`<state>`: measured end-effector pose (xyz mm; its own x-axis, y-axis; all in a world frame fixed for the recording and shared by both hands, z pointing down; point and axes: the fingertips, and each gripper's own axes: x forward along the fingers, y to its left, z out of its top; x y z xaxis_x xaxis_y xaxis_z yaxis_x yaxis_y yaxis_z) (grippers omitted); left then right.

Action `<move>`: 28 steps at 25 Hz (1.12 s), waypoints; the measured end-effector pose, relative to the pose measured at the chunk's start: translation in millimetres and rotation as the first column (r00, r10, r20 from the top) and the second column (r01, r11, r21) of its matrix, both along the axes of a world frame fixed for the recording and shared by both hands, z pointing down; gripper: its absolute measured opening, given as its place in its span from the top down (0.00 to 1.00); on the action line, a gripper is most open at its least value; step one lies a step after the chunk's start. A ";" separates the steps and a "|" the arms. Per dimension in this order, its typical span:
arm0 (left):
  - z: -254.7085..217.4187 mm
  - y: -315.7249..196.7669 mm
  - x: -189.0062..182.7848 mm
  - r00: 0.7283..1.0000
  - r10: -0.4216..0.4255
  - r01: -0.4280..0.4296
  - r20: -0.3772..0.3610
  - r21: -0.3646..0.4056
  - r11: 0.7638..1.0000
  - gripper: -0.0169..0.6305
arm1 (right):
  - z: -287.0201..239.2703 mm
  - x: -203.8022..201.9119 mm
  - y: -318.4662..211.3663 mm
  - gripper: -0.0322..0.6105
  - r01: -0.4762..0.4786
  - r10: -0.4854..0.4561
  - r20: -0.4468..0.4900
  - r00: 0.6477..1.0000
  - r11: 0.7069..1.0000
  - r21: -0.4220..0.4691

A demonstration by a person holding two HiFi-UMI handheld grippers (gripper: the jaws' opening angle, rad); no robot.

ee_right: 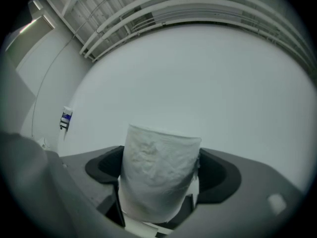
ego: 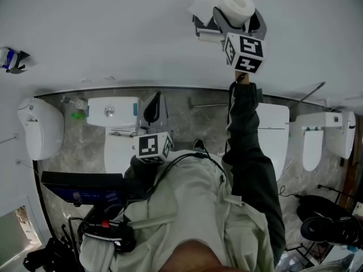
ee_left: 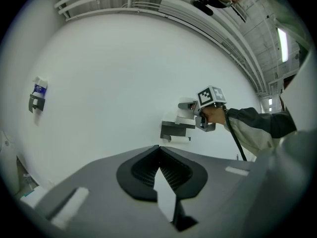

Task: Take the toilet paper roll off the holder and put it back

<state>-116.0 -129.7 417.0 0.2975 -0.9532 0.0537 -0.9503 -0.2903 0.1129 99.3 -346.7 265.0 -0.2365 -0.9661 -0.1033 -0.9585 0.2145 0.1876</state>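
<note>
White wall filled the head view, where the right gripper (ego: 238, 17) held one roll (ego: 238, 4) off and just beside the single holder (ego: 204, 32); the left gripper (ego: 154, 147) hung low. In the left gripper view, its two jaws met, empty (holder well beyond). In the right gripper view, both jaws clamped the roll.
</note>
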 end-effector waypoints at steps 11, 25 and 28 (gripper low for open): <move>-0.5 3.4 14.0 1.000 0.024 -0.024 -0.005 0.008 1.000 0.96 | -7.6 6.7 140.1 0.26 0.015 -0.021 0.056 0.998 0.993 0.113; 0.5 8.8 56.8 0.993 0.119 -0.119 0.001 0.006 0.993 0.96 | 50.3 33.3 235.9 0.26 -0.024 0.022 0.103 0.994 0.999 0.025; -1.4 7.9 58.1 0.993 0.117 -0.117 0.004 0.011 0.993 0.96 | 52.0 36.8 239.5 0.26 -0.029 0.026 0.110 0.994 0.999 0.022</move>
<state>-57.9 -121.8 415.5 0.4066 -0.9125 0.0445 -0.9102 -0.4004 0.1061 136.1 -107.2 317.1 -0.1961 -0.9691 -0.1496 -0.9790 0.1848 0.0860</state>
